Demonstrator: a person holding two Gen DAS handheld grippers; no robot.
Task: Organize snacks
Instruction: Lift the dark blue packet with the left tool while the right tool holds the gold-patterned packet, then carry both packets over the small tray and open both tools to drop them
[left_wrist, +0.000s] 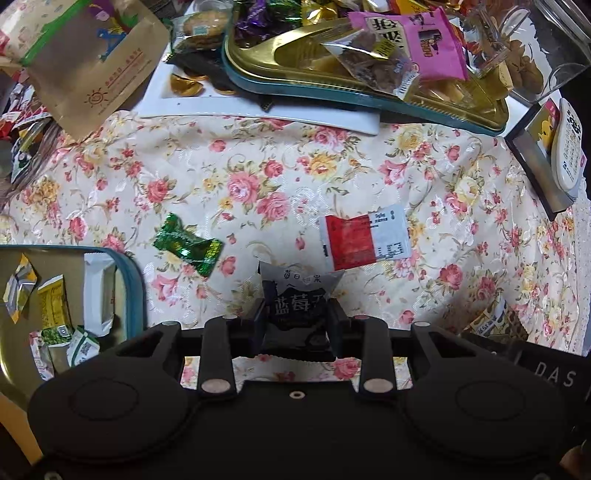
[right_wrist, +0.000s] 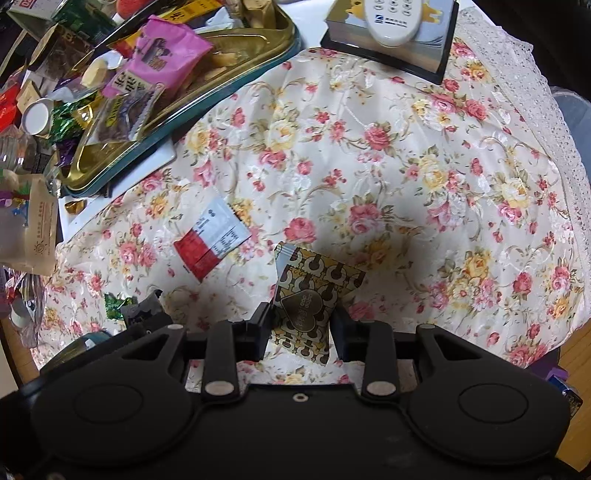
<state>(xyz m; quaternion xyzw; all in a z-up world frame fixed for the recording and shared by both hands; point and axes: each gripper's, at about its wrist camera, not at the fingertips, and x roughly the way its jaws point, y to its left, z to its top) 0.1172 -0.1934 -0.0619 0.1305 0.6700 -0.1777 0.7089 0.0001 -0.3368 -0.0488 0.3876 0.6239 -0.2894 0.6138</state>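
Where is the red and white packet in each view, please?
Left wrist: the red and white packet lies on the floral cloth, right of centre, just above the left gripper.
Right wrist: the packet lies left of centre, up and left of the right gripper.
Shared landmark: the white remote on a dark-edged block.

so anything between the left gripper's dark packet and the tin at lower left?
Nothing visible. The left gripper holds the dark packet above the floral cloth. The tin sits just left of it; the green candy lies on the cloth nearby, flat, off the direct line.
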